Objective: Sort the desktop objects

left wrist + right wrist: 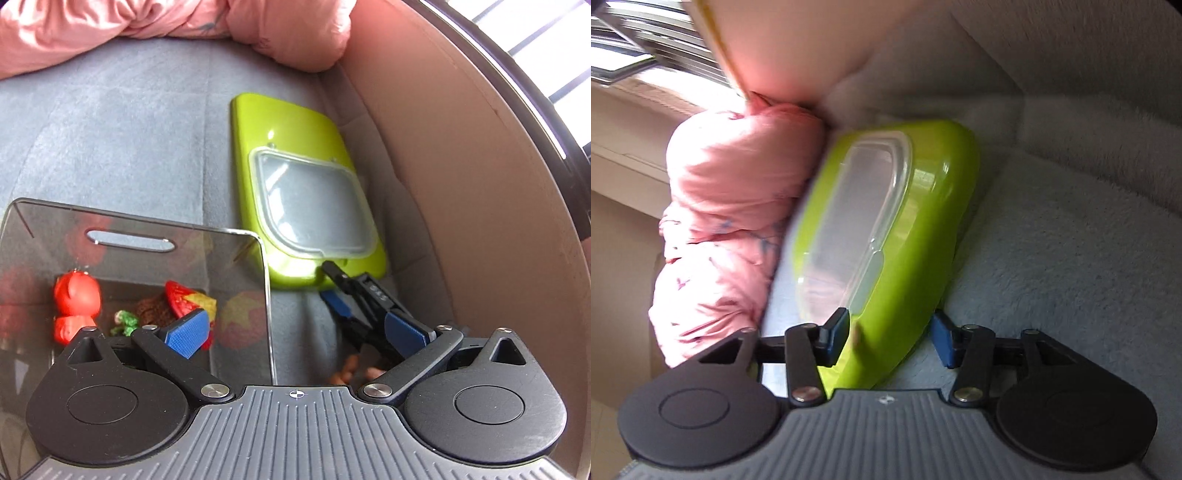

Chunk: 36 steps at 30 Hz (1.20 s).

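Straddling the near end of the green lid (923,206) with your right gripper (890,334), you are keeping its jaws spread, one blue pad on the lid's top face beside the clear window and the other just off its outer edge, not clamped. You are holding your left gripper (295,332) with jaws wide apart beside that lid, over the right wall of the clear box (236,251), which is lying left of the lid on the grey blanket (129,129) and containing a red toy figure (75,295) and a strawberry toy (181,299).
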Motion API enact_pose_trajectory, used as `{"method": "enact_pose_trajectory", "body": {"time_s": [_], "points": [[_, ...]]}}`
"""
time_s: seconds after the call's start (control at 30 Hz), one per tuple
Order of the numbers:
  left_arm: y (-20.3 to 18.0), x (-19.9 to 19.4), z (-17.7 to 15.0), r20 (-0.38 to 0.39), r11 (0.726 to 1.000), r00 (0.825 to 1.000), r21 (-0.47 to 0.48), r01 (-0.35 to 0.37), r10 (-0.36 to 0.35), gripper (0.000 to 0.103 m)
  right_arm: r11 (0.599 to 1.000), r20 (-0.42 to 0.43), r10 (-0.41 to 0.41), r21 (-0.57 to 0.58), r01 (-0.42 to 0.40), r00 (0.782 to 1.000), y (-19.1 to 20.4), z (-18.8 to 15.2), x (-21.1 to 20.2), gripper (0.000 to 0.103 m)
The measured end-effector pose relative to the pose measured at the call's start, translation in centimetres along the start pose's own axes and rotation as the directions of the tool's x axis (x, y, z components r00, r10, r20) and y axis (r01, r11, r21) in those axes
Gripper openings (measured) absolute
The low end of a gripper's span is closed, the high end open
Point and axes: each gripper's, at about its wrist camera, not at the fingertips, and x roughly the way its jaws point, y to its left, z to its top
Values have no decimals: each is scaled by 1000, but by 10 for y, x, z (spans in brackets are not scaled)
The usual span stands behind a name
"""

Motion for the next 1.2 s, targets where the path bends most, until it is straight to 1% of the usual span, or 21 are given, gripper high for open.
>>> {"method": "enact_pose_trajectory", "body": {"time_s": [0.03,0.17,0.2,0.23,0.27,0.3,0.37,0.47,0.53,0.63,0.67,0.77,0.83,0.9,0.93,0.97,1.03,1.07,1.1,1.13,1.2], "points": [[2,1,1,1,1000,1000,-5,4,-4,103,1000,-1,-5,-1,5,1000,0,1,7,55],[8,6,5,-2,999,1000,-29,13,-13,103,999,10,-1,-42,2,1000,15,6,22,82],[9,8,6,-1,999,1000,-36,17,-17,103,999,14,-4,-47,5,1000,19,6,26,83],[10,8,6,0,999,1000,-38,25,-25,103,998,27,-21,-67,23,999,23,7,28,81],[12,7,6,2,999,999,-39,33,-33,103,995,40,-38,-87,42,998,26,8,31,59],[13,7,6,3,998,999,-41,42,-41,103,992,39,-27,-120,31,999,27,9,28,47],[15,6,7,9,997,998,-46,63,-63,103,996,43,56,-77,-53,997,22,11,16,40],[20,9,9,18,989,993,-85,118,-117,103,989,75,143,-41,-140,987,28,18,-10,35],[21,9,11,25,981,987,-112,158,-156,103,981,97,187,-77,-180,978,40,20,-35,32],[18,11,13,37,964,976,-147,220,-217,103,964,80,255,-99,-247,964,51,21,-77,23],[15,14,14,31,957,970,-156,243,-241,103,959,66,273,-97,-266,960,52,20,-90,0],[2,11,13,22,964,973,-127,232,-232,103,946,81,292,-170,-276,953,53,15,-131,0],[-7,8,11,16,969,975,-105,222,-222,103,945,89,294,-175,-276,952,50,18,-136,0],[-15,5,10,11,974,977,-83,212,-212,103,958,84,248,-169,-231,965,41,24,-131,0],[-20,3,9,9,976,978,-72,207,-207,103,963,48,241,-139,-232,969,33,24,-128,1],[-24,2,9,6,978,979,-61,202,-202,103,966,18,247,-81,-245,969,24,19,-123,7],[-33,-1,7,2,981,982,-39,191,-191,103,963,-41,267,40,-265,963,5,6,-113,28],[-36,-6,8,15,986,986,-4,167,-167,103,957,-69,279,101,-271,958,-4,0,-107,48],[-37,-10,9,29,988,988,22,151,-151,103,954,-112,289,121,-276,951,-3,-9,-93,57],[-35,-14,11,37,989,988,28,149,-150,103,950,-156,299,140,-279,941,-1,-18,-78,57],[-30,-20,14,43,986,985,5,168,-168,103,947,-249,293,208,-245,923,2,-39,-49,57]]}}
